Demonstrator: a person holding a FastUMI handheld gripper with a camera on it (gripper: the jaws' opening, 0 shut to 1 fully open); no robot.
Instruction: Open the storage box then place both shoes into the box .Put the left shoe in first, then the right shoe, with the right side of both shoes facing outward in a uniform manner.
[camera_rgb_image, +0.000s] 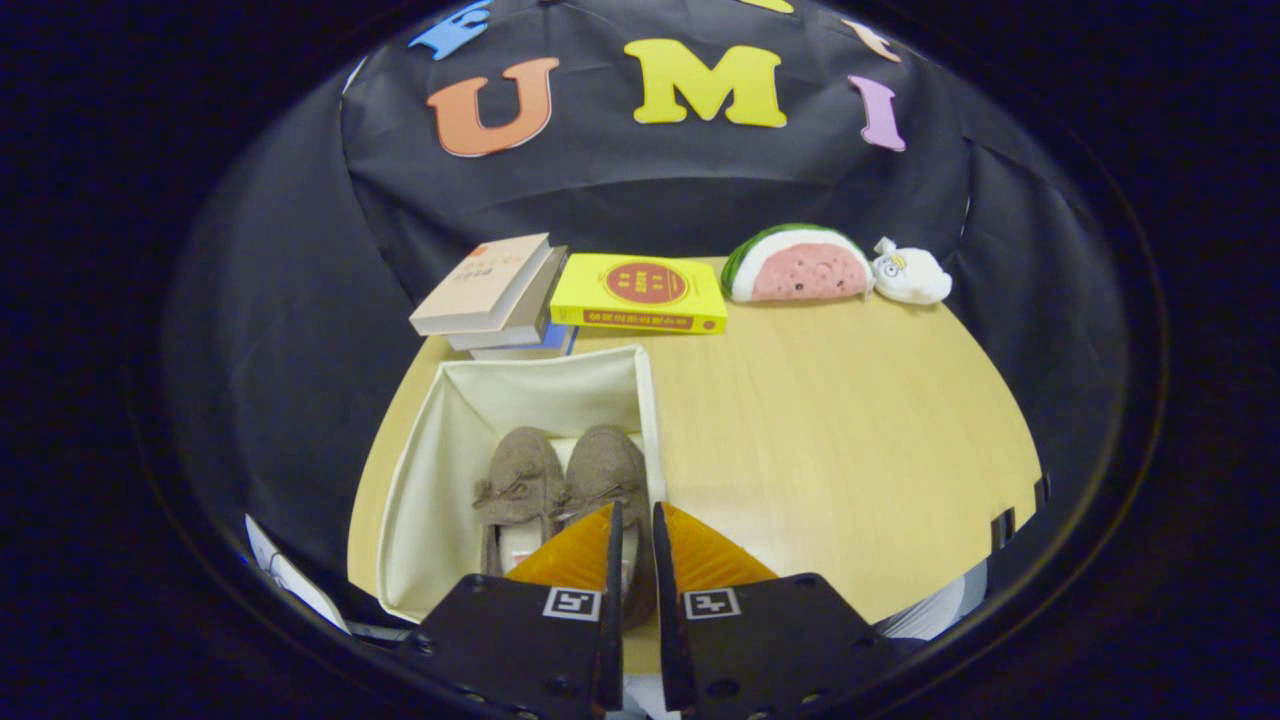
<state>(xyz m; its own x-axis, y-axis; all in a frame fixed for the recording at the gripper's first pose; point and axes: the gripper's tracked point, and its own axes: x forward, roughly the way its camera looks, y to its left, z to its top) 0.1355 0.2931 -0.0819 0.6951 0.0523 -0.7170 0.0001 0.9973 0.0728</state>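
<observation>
I see the open storage box (440, 470) with the left shoe (520, 480) and the right shoe (605, 465) side by side inside. They look soft and light, best pinched at the heel rim. My gripper (636, 520) hangs nearly closed, seemingly empty.

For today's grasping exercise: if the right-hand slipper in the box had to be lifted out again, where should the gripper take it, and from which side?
Probably the heel-end collar of the right-hand slipper, from above: the fabric storage box walls block the sides. The gripper fingers are nearly closed there.
</observation>
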